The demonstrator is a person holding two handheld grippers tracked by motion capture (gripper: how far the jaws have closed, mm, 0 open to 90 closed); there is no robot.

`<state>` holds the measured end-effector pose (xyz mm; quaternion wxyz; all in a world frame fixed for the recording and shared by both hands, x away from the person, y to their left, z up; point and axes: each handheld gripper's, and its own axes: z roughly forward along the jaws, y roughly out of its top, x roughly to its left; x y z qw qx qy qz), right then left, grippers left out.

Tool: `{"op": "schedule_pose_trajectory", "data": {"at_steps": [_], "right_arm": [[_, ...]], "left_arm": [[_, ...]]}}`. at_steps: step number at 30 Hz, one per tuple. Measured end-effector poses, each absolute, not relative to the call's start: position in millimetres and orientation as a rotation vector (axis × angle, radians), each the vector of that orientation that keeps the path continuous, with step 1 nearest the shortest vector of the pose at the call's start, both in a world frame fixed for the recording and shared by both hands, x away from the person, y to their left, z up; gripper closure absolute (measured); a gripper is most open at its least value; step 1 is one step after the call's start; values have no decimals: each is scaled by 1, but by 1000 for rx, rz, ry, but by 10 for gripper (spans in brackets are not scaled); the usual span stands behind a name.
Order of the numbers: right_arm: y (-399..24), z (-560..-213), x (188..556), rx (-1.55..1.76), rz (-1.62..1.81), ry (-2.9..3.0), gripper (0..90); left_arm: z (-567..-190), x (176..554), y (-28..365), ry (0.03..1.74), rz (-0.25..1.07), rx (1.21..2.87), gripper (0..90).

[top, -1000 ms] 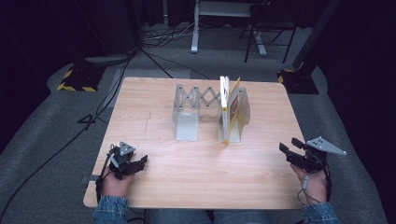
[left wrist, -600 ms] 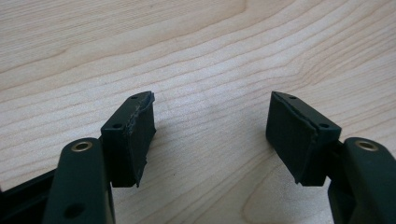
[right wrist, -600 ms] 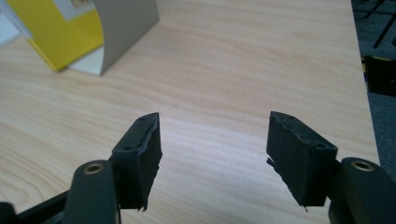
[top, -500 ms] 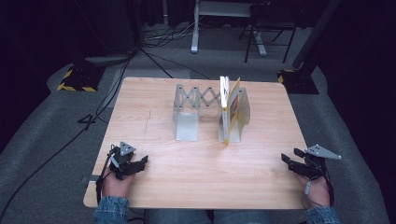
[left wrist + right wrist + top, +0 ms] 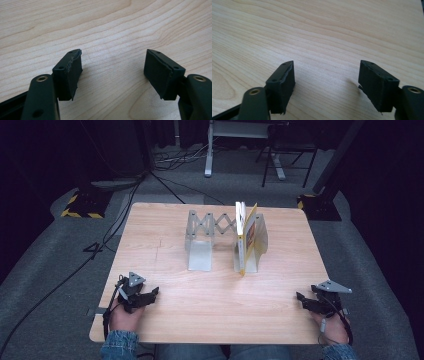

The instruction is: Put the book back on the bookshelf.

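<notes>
Two grippers, the left gripper (image 5: 150, 295) and right gripper (image 5: 302, 300), rest low on the counter (image 5: 210, 310), jaws just opened wide and empty. The book (image 5: 245, 237) stands upright in the rack (image 5: 200, 240) well ahead; light, stiff, probably best pinched at its top edge.

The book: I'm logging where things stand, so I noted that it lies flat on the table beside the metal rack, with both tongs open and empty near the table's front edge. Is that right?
Not quite. The book stands upright in the metal rack, against its right-hand end, as the high view shows. The rest holds: the left tongs and right tongs are open and empty near the table's front edge.
</notes>
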<state>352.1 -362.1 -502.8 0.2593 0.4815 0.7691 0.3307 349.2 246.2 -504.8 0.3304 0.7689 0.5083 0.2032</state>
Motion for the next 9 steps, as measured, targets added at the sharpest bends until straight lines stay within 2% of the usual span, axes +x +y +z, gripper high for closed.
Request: {"op": "schedule_pose_trajectory", "data": {"at_steps": [2, 4, 9], "right_arm": [[-359, -504, 351, 1271, 891, 2082, 250], [-358, -504, 351, 1287, 863, 2068, 157], [-362, -505, 357, 1473, 877, 2032, 111]], "left_arm": [[-505, 349, 246, 1328, 529, 2012, 312], [-505, 349, 246, 1324, 531, 2016, 304], [-505, 349, 246, 1319, 525, 2021, 289]]}}
